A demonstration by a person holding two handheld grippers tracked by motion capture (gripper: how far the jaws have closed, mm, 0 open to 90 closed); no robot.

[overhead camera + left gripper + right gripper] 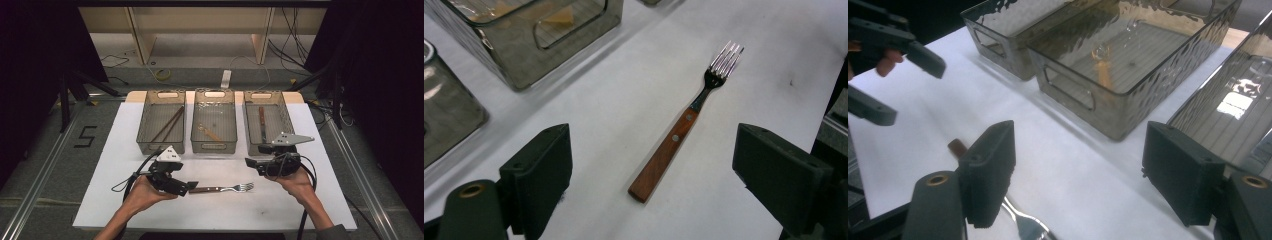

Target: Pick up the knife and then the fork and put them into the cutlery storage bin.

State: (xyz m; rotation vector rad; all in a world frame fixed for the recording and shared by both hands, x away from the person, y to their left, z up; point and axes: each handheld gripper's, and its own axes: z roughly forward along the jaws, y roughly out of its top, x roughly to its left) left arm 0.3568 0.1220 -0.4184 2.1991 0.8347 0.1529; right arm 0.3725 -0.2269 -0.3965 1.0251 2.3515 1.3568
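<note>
Fork (223,189) lies flat on tabletop (310,200) in front of the bins (214,127), long axis across, wood handle toward left gripper (192,185), tines toward right gripper (248,162). Left is nearer: jaws wide, empty, handle end btwn them (not touching). Right gripper also wide, empty, just behind tines.

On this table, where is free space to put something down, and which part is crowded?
The white table is bare at its left edge, at its right edge, and along the near edge below the fork. It is crowded at the back, where three bins stand side by side.
</note>
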